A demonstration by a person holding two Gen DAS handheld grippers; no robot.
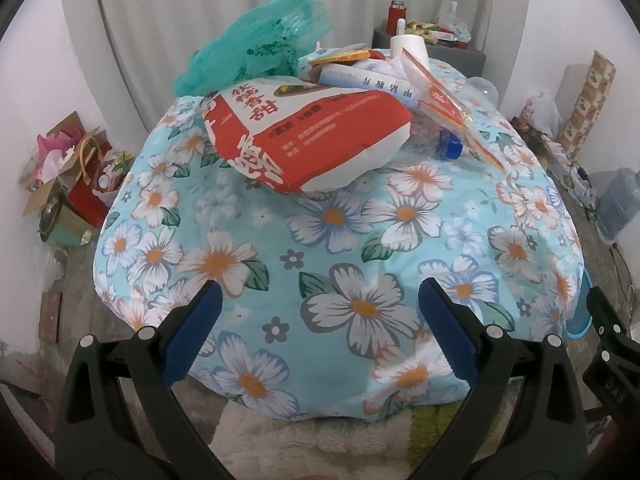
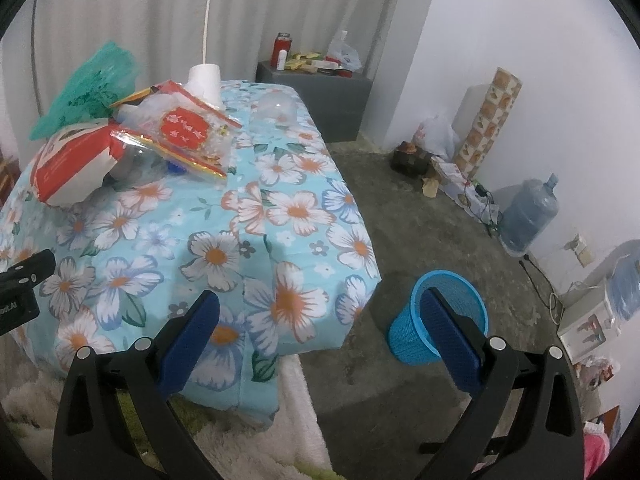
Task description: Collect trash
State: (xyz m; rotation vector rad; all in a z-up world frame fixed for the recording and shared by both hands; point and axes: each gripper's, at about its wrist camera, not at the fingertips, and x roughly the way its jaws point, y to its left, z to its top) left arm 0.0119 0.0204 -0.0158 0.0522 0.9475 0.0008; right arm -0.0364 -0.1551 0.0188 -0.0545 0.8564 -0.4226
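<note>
While both claws hang released, left claw [image 1: 318, 320] and right claw [image 2: 320, 330], we approach the red-and-white bag [image 1: 304, 136] at upper centre of the desk [image 1: 360, 240], noting the blue basket [image 2: 440, 316] at lower right.

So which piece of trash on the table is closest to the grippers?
The big red-and-white bag. It lies at the front of the pile; the green bag and the paper roll sit behind it.

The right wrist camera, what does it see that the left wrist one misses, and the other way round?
Only the right wrist view shows the blue basket fully, standing on the floor beside the table. Only the left wrist view shows the boxes and red gift bag by the far wall. Both show the flowered tablecloth, the red-and-white bag, the green plastic bag and open grippers.
</note>
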